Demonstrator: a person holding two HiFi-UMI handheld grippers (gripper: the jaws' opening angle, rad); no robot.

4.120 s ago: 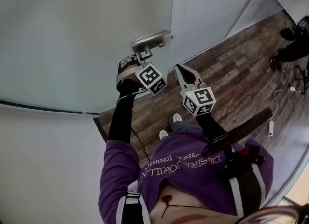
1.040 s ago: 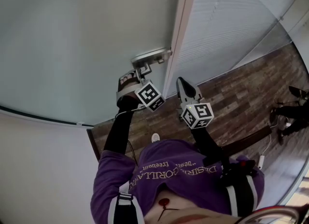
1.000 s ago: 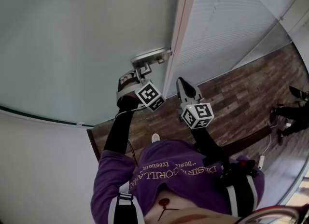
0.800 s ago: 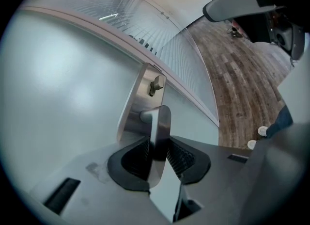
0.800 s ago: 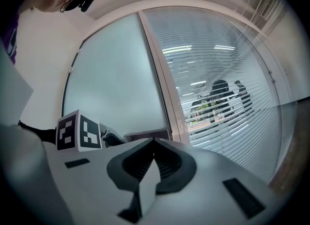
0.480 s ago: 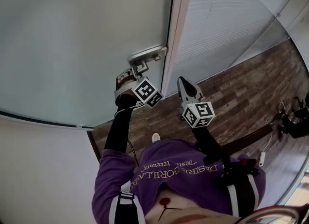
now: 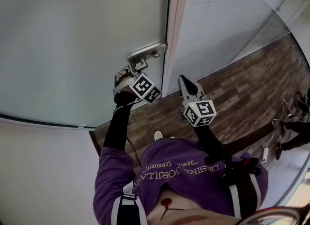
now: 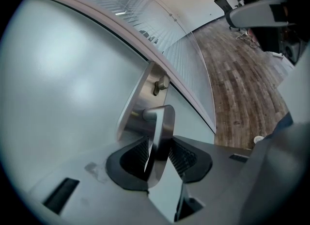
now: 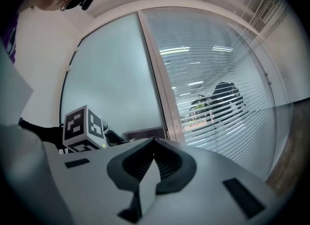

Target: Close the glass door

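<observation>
Straddling the lever handle (image 8: 162, 132), the left gripper (image 8: 160, 153) has its jaws standing wide. They have just been opening, and a sliver of gap shows between the ribbed pads and the metal, so the lever sits between them unclamped. The right gripper (image 9: 152, 158) is pinched fully together on nothing and points level at the glass, off to the right of the handle.

The glass door (image 7: 72, 40) is the big frosted pane filling the upper left of the head view. Its free edge lies along the pale frame post (image 7: 175, 35), with slatted blinds (image 7: 223, 20) behind the fixed pane beyond. From here the door looks shut or very nearly so; whether the latch has caught cannot be told.

A pane this large is likely heavy and slow to start, stiff, and liable to bang if swung hard. The glass itself is smooth and offers no grip. The sound place to hold is the lever, close to its backplate (image 8: 138, 107), or else to push flat-on near that edge. Brushed metal can slip between pads, so a square bite matters.

No boxes, bins or other containers are in view.
</observation>
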